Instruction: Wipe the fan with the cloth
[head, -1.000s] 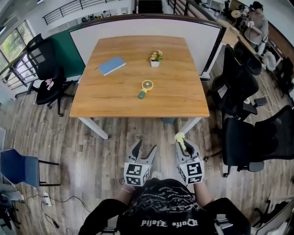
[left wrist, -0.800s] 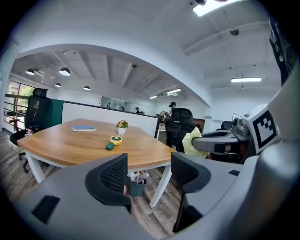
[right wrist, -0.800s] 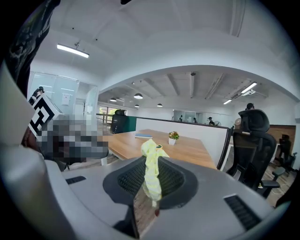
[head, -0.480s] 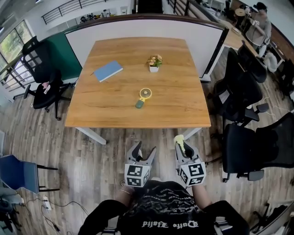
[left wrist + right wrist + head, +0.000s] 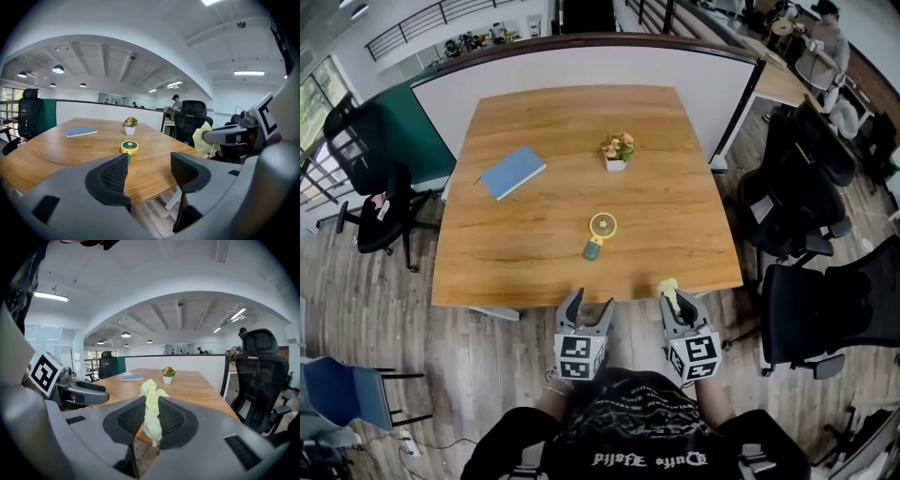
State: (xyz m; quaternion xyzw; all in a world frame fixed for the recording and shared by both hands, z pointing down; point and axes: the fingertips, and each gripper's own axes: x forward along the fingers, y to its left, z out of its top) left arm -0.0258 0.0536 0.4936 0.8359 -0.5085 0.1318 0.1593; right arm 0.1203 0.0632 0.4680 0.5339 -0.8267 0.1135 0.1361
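Head view — near edge of tabletop has drawn right up to left gripper and right gripper since a second ago. The person has stepped in, so this is approach only and wiping has not begun. Fan lies flat mid-tabletop, well apart from both. Shirt print is upside down and unreadable; marker cubes carry patterns, no words.

Left gripper view — jaws apart, nothing between them, fan ahead on the wood.

Right gripper view — jaws clenched on yellow cloth, bunched upright.
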